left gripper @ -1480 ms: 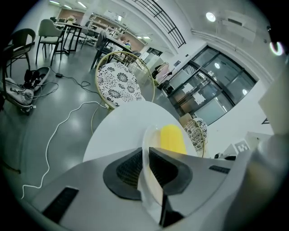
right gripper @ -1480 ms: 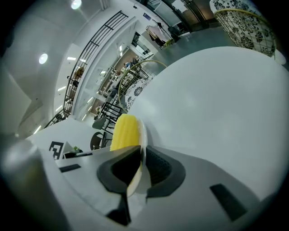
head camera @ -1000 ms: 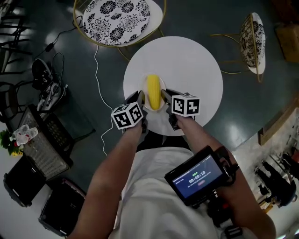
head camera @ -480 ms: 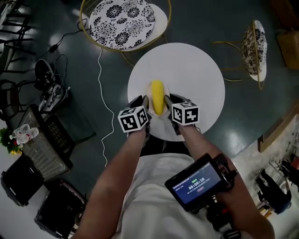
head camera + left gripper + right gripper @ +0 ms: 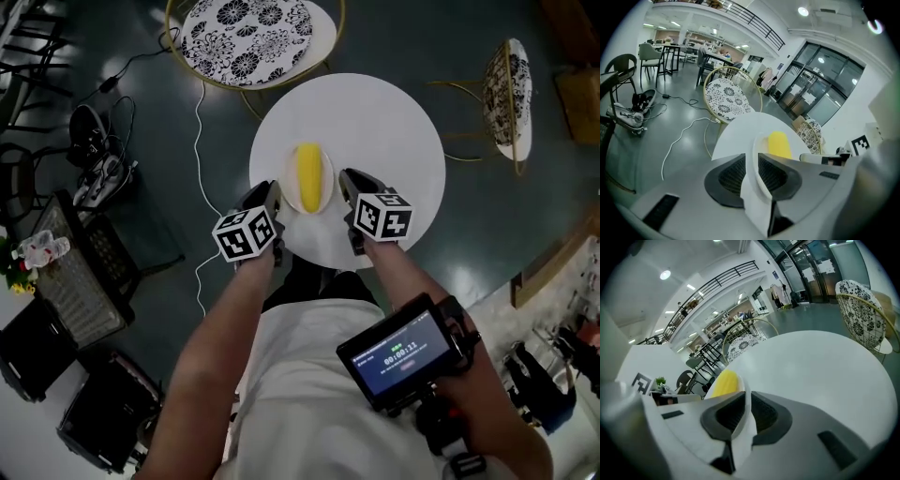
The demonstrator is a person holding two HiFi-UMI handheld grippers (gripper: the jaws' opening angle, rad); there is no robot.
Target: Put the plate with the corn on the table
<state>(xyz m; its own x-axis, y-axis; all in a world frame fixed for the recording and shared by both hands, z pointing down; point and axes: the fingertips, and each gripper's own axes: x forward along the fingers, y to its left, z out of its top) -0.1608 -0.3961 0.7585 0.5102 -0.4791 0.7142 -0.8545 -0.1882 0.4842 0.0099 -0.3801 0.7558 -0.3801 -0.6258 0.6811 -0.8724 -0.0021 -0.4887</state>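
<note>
One plate (image 5: 290,184) with one corn (image 5: 308,175) sits between the left gripper (image 5: 270,194) and right gripper (image 5: 349,180), both clamping its rim over one table (image 5: 384,131); two chairs (image 5: 246,36) stand beyond.

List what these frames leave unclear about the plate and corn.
- Whether the plate touches the table: head view looks straight down; the jaws cover its underside in both gripper views.
- The corn's near end: left gripper view, behind a jaw.
- Text on the screen: head view, too small.
</note>
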